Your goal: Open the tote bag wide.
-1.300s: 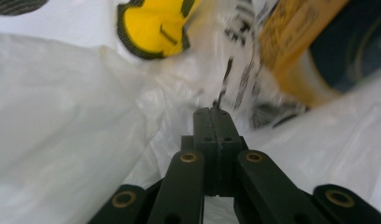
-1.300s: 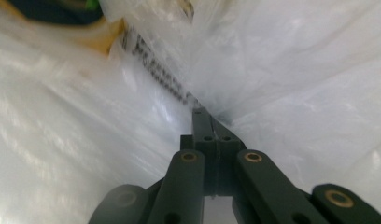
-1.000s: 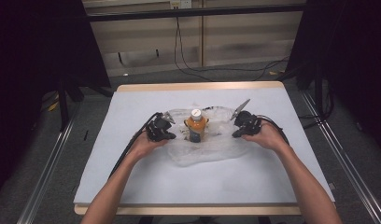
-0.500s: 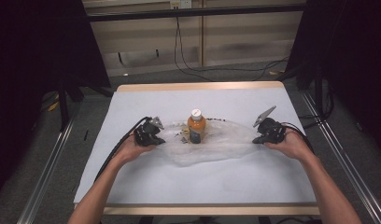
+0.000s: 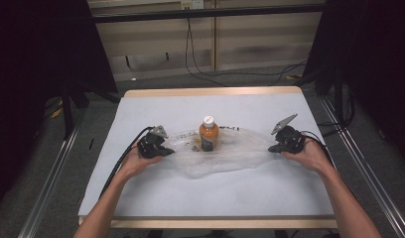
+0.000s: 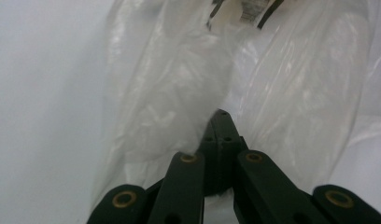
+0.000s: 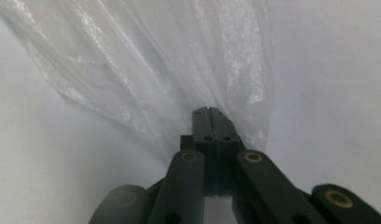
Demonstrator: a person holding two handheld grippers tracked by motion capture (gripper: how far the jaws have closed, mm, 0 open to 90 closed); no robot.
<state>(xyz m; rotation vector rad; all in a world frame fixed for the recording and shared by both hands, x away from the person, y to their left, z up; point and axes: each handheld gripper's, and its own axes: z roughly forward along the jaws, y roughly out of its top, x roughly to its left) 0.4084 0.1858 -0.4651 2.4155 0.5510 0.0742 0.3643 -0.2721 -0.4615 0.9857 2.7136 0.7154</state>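
Clear plastic is what I have between both tools: a thin transparent bag [image 5: 225,151] lies spread flat across the middle of the white desk [image 5: 156,193], drawn out sideways into a long, shallow shape. On my left, the left hand-held gripper [image 5: 163,151] has its black jaws pressed together on the bag's left end; in the left gripper view [image 6: 220,116] the film bunches up right at the tips and fans away from them in crinkled folds. On my right, the right hand-held gripper [image 5: 272,148] is likewise clamped on the bag's right end, and the right gripper view [image 7: 208,112] shows the sheet gathered into pleats that run straight into the closed jaws. I see the two tools well apart, one at each end of the bag, both low over the desk and pointing inward toward each other.

A small bottle [image 5: 209,134] with orange contents, a white cap and a dark label stands upright at the bag's middle, between the two tools and apart from both. Through the film I cannot tell for certain whether it is inside the bag or standing on top of it. Some dark print shows on the plastic just right of the bottle. My left hand [image 5: 136,161] and right hand [image 5: 309,156] grip the tool bodies, forearms coming in from the near edge, with a black cable trailing back from each tool.
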